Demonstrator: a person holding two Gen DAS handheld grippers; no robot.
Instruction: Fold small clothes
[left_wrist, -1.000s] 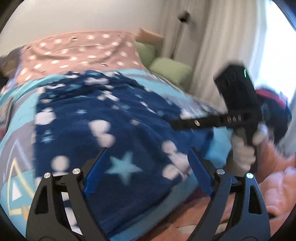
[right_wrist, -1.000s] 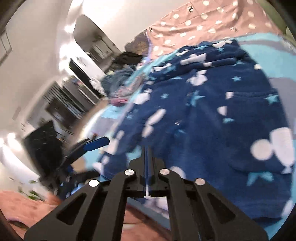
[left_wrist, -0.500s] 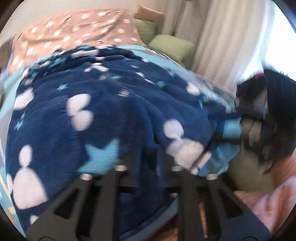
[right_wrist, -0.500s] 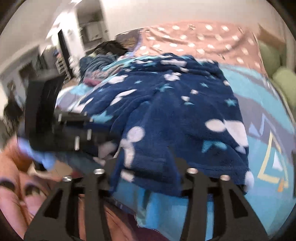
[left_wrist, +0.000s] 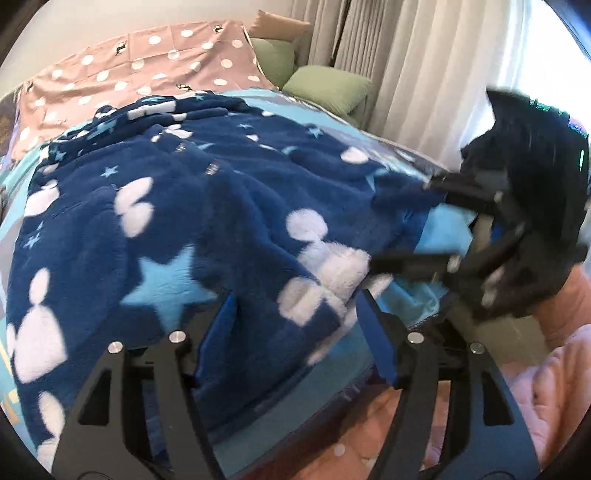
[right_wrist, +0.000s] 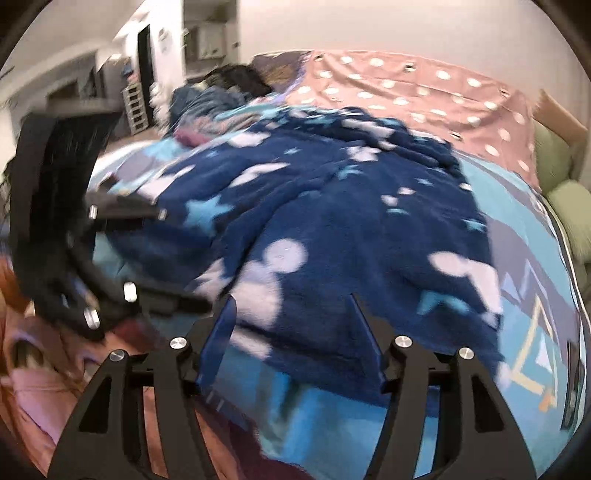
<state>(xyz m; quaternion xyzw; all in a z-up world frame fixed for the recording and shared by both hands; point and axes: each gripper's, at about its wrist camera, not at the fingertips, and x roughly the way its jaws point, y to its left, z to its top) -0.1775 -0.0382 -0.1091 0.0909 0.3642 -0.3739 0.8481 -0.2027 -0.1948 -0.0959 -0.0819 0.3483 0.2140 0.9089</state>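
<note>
The bed cover (left_wrist: 439, 236) in light blue lies under everything. On it, ahead of my two claws, is spread the dark blue fleece garment (left_wrist: 221, 221). My left claw (left_wrist: 295, 314) has just opened; its near hem lies between the jaws, not pinched. My right claw (right_wrist: 291, 317) stands open likewise over the hem.

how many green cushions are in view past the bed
2 show: an upright green cushion behind the far corner of the bed, and a flatter green cushion lying just in front of it by the curtain. More may be hidden.
</note>
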